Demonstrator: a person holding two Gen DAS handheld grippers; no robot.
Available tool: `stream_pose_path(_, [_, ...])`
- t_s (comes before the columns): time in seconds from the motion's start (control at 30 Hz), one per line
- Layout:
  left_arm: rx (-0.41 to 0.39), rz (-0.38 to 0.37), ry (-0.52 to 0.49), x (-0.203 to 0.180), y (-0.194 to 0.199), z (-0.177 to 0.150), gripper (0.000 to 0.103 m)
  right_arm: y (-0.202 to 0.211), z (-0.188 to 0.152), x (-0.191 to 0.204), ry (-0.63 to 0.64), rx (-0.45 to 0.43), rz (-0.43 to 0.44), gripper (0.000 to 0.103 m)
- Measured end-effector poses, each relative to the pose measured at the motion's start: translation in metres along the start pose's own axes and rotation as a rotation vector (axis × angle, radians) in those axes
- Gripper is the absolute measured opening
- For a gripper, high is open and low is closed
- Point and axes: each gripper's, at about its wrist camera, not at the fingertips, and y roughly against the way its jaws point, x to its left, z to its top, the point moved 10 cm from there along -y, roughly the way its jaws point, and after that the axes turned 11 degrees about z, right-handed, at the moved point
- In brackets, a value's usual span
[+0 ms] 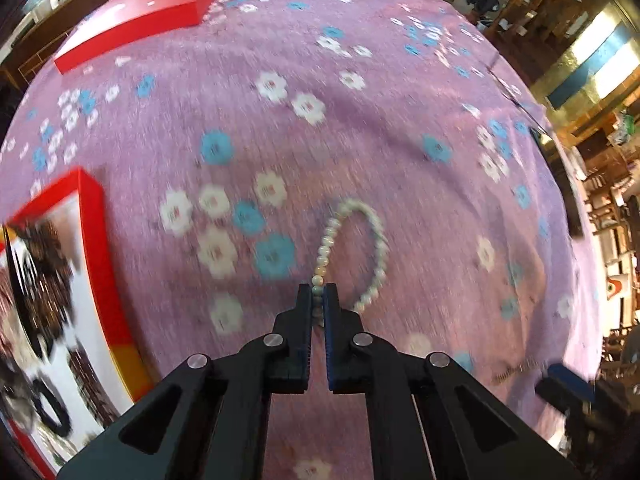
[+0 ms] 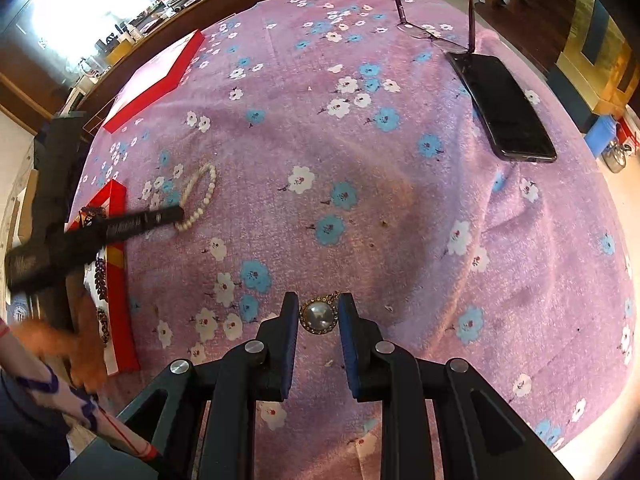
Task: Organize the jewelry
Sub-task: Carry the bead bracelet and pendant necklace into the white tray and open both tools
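My left gripper (image 1: 318,294) is shut on a white pearl bracelet (image 1: 374,240), which trails forward over the purple flowered cloth (image 1: 360,140). In the right wrist view the left gripper (image 2: 178,214) shows at the left, with the bracelet (image 2: 200,194) at its tip. My right gripper (image 2: 318,306) is open, its fingers either side of a round gold-rimmed pendant (image 2: 318,317) lying on the cloth. The red open jewelry box (image 1: 96,240) holding dark pieces sits at the left; it also shows in the right wrist view (image 2: 118,280).
The red box lid (image 1: 144,20) lies at the far left of the table, also seen in the right wrist view (image 2: 160,80). A black phone (image 2: 504,108) and a pair of glasses (image 2: 432,32) lie at the far right. The table edge curves round on the right.
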Motion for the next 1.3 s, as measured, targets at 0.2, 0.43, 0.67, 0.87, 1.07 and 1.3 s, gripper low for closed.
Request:
stream_pose_path(0.2, [-0.015, -0.073, -0.026, -0.007, 0.026, -0.042, 0.005, -0.004, -0.001, 0.002, 0.002, 0.009, 0.003, 0.021])
stream_pose_path(0.43, [-0.069, -0.147, -0.042, -0.006, 0.068, -0.058, 0.005, -0.006, 0.000, 0.016, 0.027, 0.011, 0.018, 0.021])
stream_pose_path(0.67, [-0.138, -0.155, -0.024, 0.001, 0.101, -0.049, 0.005, -0.003, 0.003, 0.032, 0.050, -0.005, 0.034, 0.021])
stream_pose_path(0.87, [-0.155, -0.152, -0.014, 0.011, 0.112, -0.051, 0.005, -0.001, 0.004, 0.049, 0.074, -0.018, 0.051, 0.021])
stream_pose_path(1.07, [-0.176, -0.136, -0.003, 0.025, 0.121, -0.058, 0.005, -0.004, 0.004, 0.067, 0.110, -0.015, 0.061, 0.021])
stream_pose_path(1.3, [-0.203, -0.124, 0.055, 0.057, 0.134, -0.066, 0.005, -0.009, 0.003, 0.101, 0.187, -0.004, 0.071, 0.021])
